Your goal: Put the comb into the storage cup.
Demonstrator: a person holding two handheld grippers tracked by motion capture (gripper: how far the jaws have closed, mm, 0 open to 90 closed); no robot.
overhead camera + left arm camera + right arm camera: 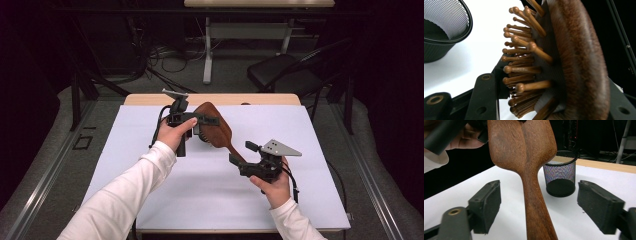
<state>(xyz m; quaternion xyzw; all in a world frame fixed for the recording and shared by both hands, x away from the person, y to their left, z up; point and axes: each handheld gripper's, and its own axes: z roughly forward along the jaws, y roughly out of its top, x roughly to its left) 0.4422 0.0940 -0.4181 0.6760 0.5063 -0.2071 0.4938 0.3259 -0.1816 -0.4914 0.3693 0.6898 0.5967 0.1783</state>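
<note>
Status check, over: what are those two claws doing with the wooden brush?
Left gripper shut on hairbrush head. Right gripper open, jaws either side of handle. Mesh cup beyond, not blocking.

Wooden hairbrush (216, 127) between left gripper (196, 119) and right gripper (241, 156) (above white table (215, 190)).

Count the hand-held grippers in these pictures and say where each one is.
2. The left hand-held gripper clamps the brown wooden paddle hairbrush's head; the right hand-held gripper is open around its handle.

The hairbrush (216, 129) spans between the two claws above the worktop (215, 195): head in the left claw (209, 120), handle between the right claw's (241, 156) jaws.
</note>
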